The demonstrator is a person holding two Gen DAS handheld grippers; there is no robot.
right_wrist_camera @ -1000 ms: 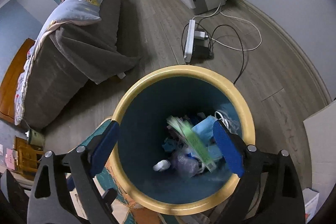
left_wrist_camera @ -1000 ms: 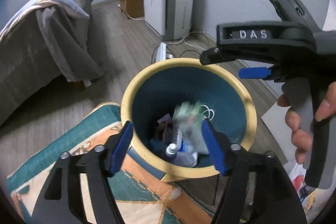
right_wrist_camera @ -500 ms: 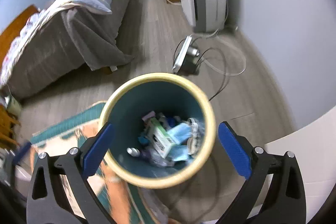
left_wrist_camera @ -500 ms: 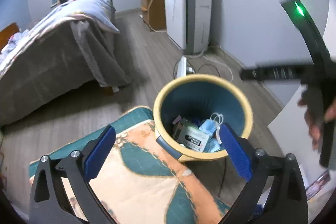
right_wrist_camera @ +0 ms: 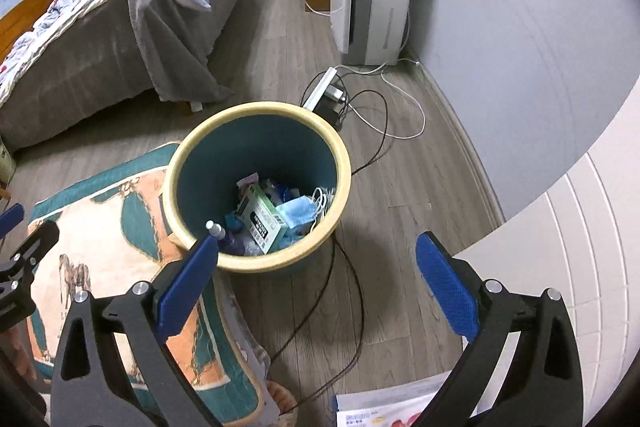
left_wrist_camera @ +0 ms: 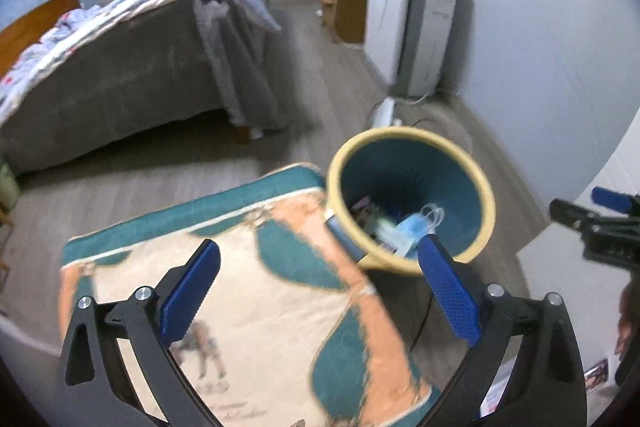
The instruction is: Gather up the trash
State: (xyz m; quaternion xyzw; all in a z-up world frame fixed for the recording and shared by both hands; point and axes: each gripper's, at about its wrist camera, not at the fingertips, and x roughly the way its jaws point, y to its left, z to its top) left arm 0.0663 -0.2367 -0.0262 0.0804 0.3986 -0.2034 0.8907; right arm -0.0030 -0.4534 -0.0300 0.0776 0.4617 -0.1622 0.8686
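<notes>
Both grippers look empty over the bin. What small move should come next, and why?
Probably swing the right gripper down toward the leaflet on the floor. Both it and the left gripper are open and empty, and the bin already holds the box and mask.

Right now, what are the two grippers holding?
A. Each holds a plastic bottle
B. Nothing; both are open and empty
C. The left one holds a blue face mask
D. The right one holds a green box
B: the left gripper and right gripper are spread wide with nothing between their pads, while the face mask and green box lie inside the bin.
</notes>
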